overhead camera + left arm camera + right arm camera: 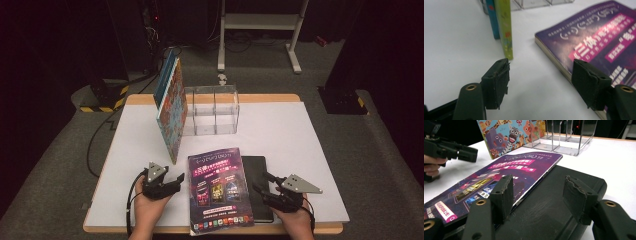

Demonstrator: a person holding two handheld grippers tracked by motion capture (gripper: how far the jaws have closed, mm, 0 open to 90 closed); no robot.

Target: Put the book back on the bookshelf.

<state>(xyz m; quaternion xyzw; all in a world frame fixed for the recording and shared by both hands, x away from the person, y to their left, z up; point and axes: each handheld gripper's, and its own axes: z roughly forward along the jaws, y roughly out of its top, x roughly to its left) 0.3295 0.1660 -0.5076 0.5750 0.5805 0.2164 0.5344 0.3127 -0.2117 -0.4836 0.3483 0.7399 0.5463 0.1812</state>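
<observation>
My left gripper [176, 180] stands spread and empty beside the purple book [220, 190]; my right gripper [263, 184] is spread over the black book [257, 172], pinching nothing. The purple book lies flat at the near edge, overlapping the black one. I judge it light, floppy, glossy: take it by the spine edge. Beyond, two books [170, 107] lean on a clear rack [212, 110].

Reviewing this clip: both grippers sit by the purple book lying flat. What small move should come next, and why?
Probably slide the left gripper sideways onto the purple book's near edge and close. Its jaws stand open with nothing between them, one already over the cover, and the book lies flat, partly overlapping the black book, where the right gripper waits open.
</observation>
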